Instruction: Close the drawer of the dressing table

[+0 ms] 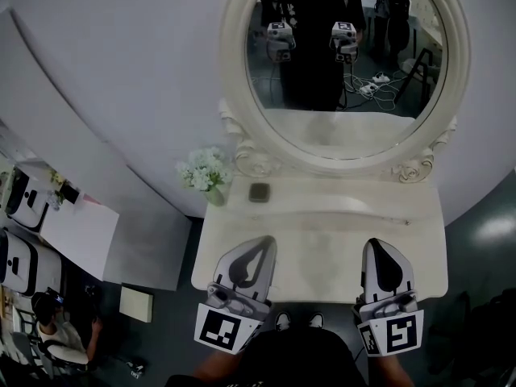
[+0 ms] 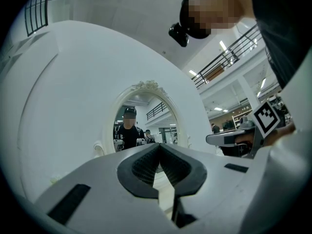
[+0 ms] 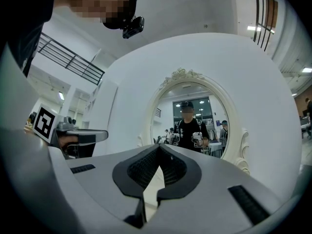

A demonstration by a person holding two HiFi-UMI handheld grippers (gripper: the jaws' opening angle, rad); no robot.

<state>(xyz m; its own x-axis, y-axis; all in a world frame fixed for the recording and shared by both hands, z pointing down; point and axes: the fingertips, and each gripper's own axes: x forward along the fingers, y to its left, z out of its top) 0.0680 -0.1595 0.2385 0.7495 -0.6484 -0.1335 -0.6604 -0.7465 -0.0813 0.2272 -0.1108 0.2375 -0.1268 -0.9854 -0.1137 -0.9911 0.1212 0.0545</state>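
White dressing table (image 1: 322, 248); my left gripper (image 1: 258, 245), right gripper (image 1: 379, 248) pressed together, empty; drawer unseen, lopsided push could jam it.

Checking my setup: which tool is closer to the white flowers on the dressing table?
The left tool, over the dressing table at its left front, on the side of the flowers; the right tool is over the right front.

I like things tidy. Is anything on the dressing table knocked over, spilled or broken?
Nothing stands out. The flowers stand in their vase, a small dark object lies beside them, and the mirror looks whole.
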